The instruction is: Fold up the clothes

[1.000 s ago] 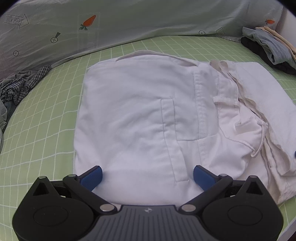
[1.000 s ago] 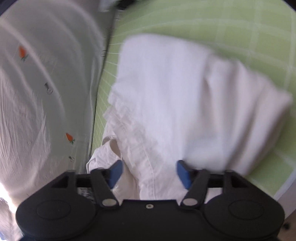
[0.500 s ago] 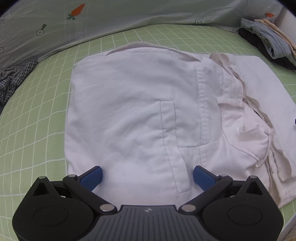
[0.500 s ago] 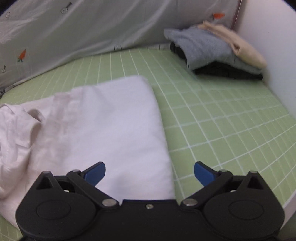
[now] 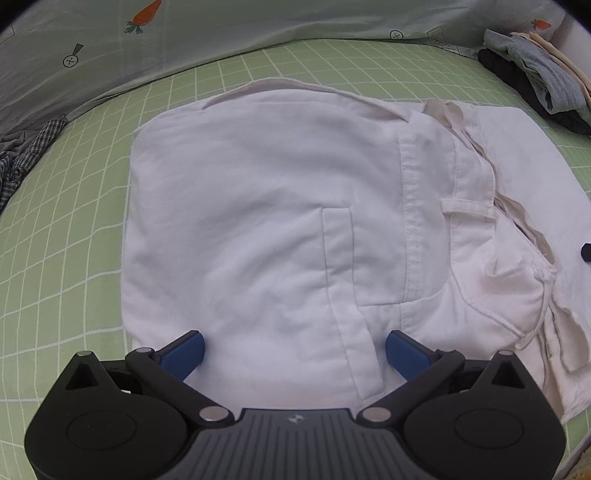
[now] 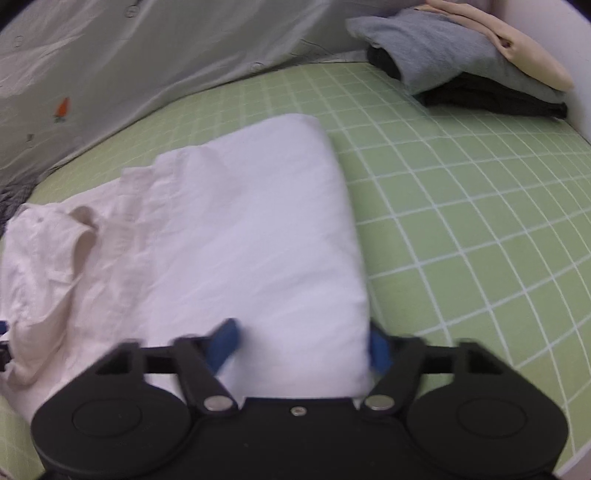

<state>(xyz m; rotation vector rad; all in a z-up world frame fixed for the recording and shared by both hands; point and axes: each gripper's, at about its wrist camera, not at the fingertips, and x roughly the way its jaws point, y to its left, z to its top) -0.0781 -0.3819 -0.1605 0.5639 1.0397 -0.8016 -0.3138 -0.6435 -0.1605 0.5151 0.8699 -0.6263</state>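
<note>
No legible word, brand or number is found in either view.

On the grey printed sheet a carrot motif and a circled-cross mark are printed; a second circled cross is seen further right, and beside it a boxed label whose letters cannot be resolved.

A small embossed emblem is noted on the left gripper body; its form is not readable.

In the right wrist view only a blurred carrot is made out.
</note>
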